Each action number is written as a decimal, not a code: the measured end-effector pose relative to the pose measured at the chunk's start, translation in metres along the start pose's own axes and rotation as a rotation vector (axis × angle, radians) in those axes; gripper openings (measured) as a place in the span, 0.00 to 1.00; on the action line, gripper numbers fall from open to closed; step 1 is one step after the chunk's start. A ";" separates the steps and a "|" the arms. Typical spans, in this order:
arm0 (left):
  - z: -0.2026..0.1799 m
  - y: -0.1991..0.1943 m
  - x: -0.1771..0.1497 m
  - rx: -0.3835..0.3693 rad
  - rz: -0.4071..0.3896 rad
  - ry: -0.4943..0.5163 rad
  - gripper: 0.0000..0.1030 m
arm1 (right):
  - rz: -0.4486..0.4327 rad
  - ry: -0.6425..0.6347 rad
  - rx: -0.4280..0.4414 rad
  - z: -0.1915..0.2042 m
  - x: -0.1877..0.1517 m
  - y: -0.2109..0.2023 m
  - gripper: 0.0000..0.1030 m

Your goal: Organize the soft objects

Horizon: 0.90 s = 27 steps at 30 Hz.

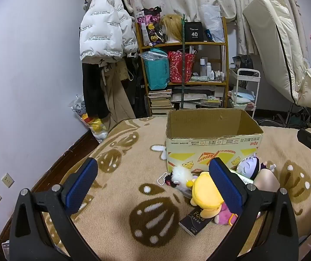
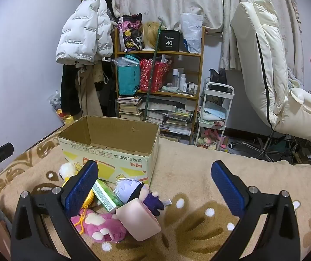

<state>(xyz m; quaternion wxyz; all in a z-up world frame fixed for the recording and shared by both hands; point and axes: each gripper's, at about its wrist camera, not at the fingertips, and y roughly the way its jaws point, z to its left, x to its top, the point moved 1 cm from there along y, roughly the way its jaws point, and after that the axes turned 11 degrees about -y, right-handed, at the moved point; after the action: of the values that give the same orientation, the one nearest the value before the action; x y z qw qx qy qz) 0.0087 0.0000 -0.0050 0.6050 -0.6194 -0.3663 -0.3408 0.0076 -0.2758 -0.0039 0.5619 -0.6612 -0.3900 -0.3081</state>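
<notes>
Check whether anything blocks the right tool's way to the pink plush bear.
Nothing visible blocks it from above. The pink plush bear lies on the blanket low and left of the open right tool. A pink block rests against its right side, and a green box lies just behind it.

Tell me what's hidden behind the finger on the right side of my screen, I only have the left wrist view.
Observer: A green box, lying between the yellow plush and the pale-haired doll.
Operator: And that blurry pale pink thing near the doll?
Observer: A pale pink block, tilted and touching the pink bear plush.
Operator: Is the right gripper open?
Observer: Yes, the right gripper is open and holds nothing.
</notes>
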 end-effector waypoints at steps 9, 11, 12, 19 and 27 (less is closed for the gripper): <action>0.000 0.000 0.000 0.000 0.001 0.000 0.98 | 0.002 -0.001 -0.001 0.000 0.000 0.000 1.00; 0.000 0.000 0.000 -0.001 0.002 0.000 0.98 | 0.001 -0.001 0.000 0.000 0.000 0.000 1.00; 0.000 0.000 0.000 -0.001 0.003 0.000 0.98 | 0.002 -0.001 -0.001 0.000 0.000 0.000 1.00; 0.000 0.000 0.000 0.000 0.003 0.001 0.98 | 0.003 -0.002 -0.001 0.000 0.000 0.000 1.00; 0.000 0.000 0.000 -0.002 0.006 -0.001 0.98 | 0.007 -0.006 -0.002 -0.001 0.001 -0.001 1.00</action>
<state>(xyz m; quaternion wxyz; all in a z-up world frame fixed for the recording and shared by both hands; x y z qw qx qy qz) 0.0090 0.0000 -0.0054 0.6051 -0.6213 -0.3645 -0.3390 0.0078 -0.2767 -0.0022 0.5613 -0.6639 -0.3892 -0.3045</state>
